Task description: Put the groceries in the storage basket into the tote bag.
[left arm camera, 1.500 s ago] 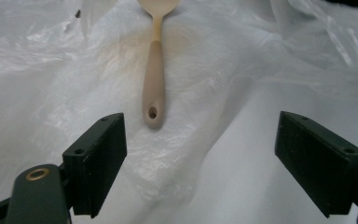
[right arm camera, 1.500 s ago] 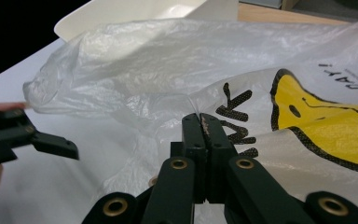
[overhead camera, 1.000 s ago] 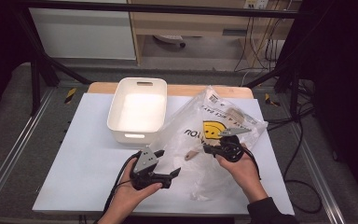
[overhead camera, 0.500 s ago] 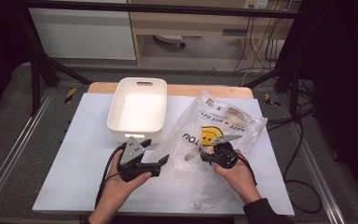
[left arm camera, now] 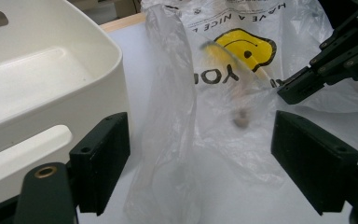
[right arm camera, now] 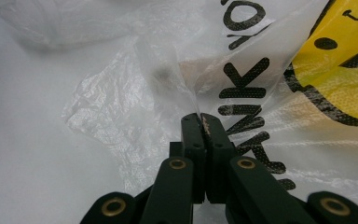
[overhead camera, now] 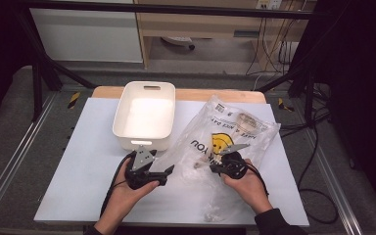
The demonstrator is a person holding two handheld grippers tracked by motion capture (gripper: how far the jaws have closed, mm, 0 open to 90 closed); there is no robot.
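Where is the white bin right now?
In the high view the white bin sits on the table's far left-centre, left of the plastic bag, just beyond the left gripper.

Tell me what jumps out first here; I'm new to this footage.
The clear plastic bag with its yellow smiley face, lying crumpled right of centre on the table. The right tool is shut on its film; the left tool gapes open beside it. Behind sits a white tub.

Whatever lay inside my plastic bag (overhead camera: 225, 147) stayed a blur through the film, small brownish lumps (left arm camera: 240, 119) I couldn't identify. At nine o'clock, the white bin (left arm camera: 37, 93) was cropped.
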